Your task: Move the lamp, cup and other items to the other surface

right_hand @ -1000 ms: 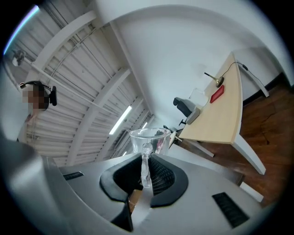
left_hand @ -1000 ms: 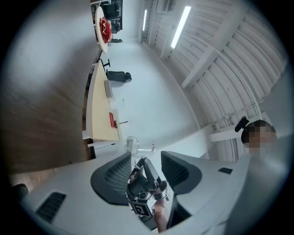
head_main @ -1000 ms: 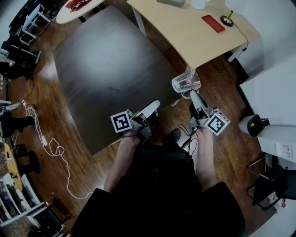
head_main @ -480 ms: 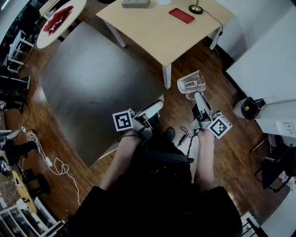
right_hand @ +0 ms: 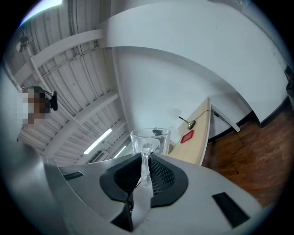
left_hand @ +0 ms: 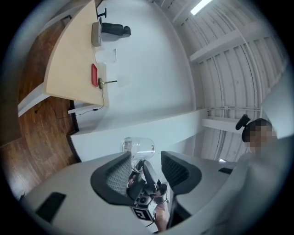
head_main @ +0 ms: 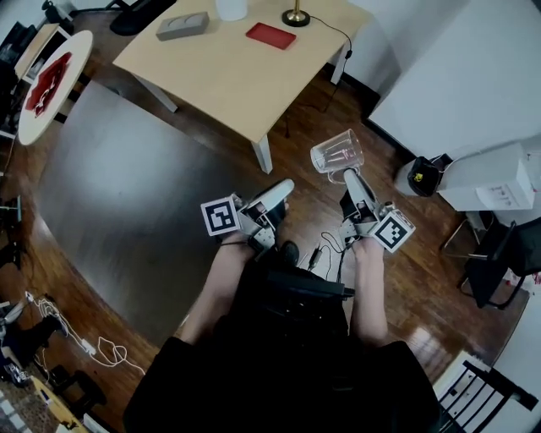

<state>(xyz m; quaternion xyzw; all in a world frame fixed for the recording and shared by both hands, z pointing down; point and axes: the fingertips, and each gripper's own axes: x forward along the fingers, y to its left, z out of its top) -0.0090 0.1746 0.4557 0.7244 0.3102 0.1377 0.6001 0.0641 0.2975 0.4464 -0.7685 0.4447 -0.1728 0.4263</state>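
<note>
**Head view.** A person stands on a wooden floor (head_main: 423, 279) with 1 gripper in each hand.

- **Right gripper** (head_main: 346, 175): it is clenched on the handle of a clear glass cup (head_main: 336, 152). The cup is carried in the air above the floor, at 5 o'clock of the near corner of the wooden table (head_main: 228, 80) and apart from it.
- **Left gripper** (head_main: 281, 189): it is released and lies at 8 o'clock of the cup.
- **Table:** it bears the brass lamp (head_main: 295, 16). A flat red item (head_main: 270, 35) lies just beside the lamp at 8 o'clock, and a grey box (head_main: 182, 25) lies farther off at 9 o'clock.
- **Grey rug** (head_main: 118, 194): it covers the floor at 9 o'clock of the left gripper.

**Right gripper view.** The 2 pads of the right gripper (right_hand: 146, 166) press the cup's handle from both sides. The cup's (right_hand: 150, 139) body rises beyond them at 12 o'clock.

**Left gripper view.** The left gripper's (left_hand: 146, 166) 2 jaws stand apart with nothing between the pads. The cup (left_hand: 138, 146) shows far beyond the gap.
</note>
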